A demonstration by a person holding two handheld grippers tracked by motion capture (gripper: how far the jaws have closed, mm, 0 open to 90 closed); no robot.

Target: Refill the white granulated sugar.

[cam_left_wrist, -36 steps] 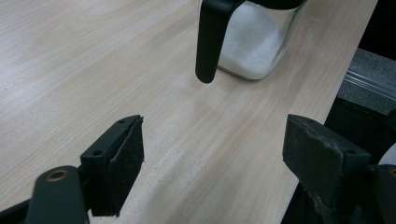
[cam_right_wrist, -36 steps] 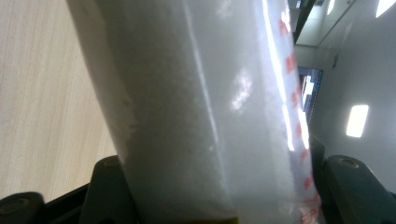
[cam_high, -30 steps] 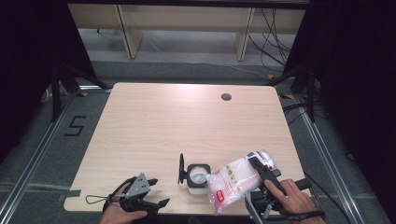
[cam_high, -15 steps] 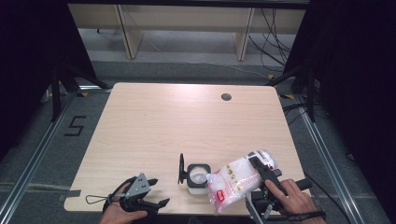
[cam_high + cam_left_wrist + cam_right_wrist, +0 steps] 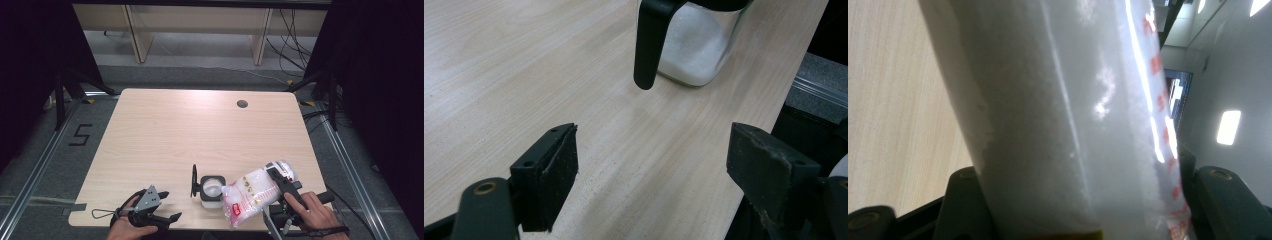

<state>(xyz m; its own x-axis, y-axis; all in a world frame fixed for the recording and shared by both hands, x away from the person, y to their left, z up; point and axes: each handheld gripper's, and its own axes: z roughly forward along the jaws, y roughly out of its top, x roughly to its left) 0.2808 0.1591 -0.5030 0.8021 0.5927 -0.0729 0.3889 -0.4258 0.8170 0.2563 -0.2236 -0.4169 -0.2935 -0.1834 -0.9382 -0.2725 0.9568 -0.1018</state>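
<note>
While one jar [image 5: 211, 188] stands on the tabletop [image 5: 165, 135], the right hand-held gripper [image 5: 280, 182] pinches one bag [image 5: 250, 196] at its 4 o'clock; the left hand-held gripper [image 5: 167, 206] is spread, empty.

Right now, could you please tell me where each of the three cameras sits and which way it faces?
High view: above the near edge, facing forward and down on the table; both hands, left gripper, right gripper holding the bag.
Left gripper view: rides on the left gripper, looking past its open fingers towards the jar.
Right gripper view: rides on the right gripper, close on the bag.
Shared: the jar, high and left views.
</note>
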